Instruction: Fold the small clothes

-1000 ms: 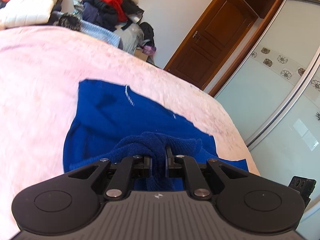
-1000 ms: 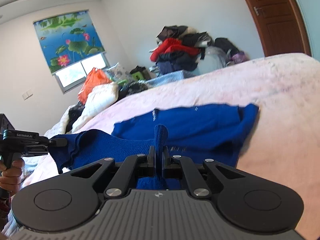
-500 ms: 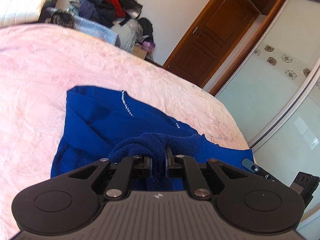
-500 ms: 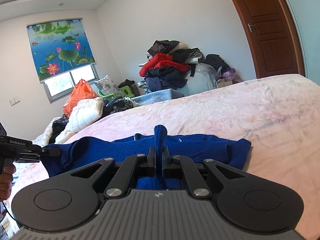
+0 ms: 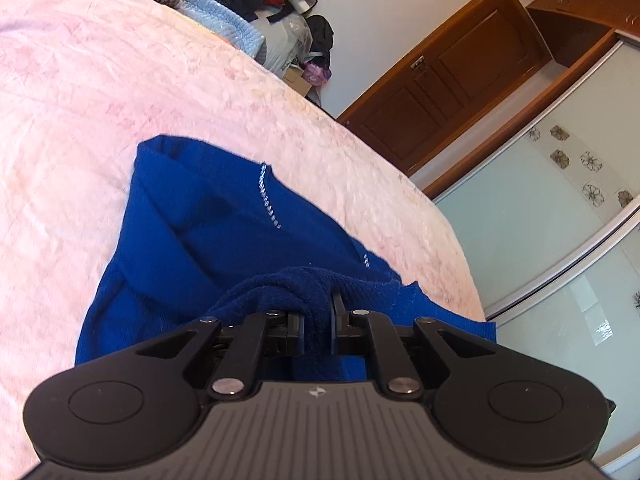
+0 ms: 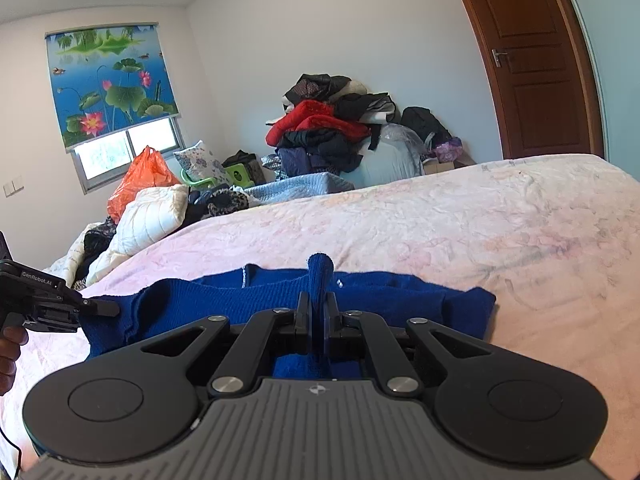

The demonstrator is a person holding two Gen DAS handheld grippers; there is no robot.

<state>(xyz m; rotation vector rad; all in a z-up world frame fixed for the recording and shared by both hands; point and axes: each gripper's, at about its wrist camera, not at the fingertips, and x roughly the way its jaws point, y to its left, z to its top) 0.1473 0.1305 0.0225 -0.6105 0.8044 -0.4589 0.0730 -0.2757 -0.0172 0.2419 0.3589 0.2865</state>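
**Blue knit pinched at both ends, fold in hand**

Blue knitted sweater [image 5: 224, 236] lies across the pink bedspread [image 5: 72, 92], filling the lower centre of the left wrist view, with a short line of pale stitching near its far edge. Both grippers are clamped narrow on a bunched edge of it. The left gripper [image 5: 318, 314] has a thick wad of knit squeezed between its jaws, and the right gripper [image 6: 319, 312] holds a thinner upright tongue of the same cloth that pokes up above its fingertips.

To do this step well, the two held points should travel together and at the same height, so the carried edge stays taut and lands parallel to the far edge. Any slack between them would probably leave a diagonal crease in so soft a knit. The grip looks deep enough on the left; the right holds less cloth, so a sharp tug there could slip it free. Lowering the edge onto the lying part before letting go should keep the layers square.

The left gripper tips clearly downward toward the bedspread, rolled so the bed's edge runs diagonally from upper left to lower right. The right gripper points closer to level. In the right wrist view the left gripper shows at the far left edge, a hand [image 6: 10, 344] on its handle, its jaws touching the sweater's left end.
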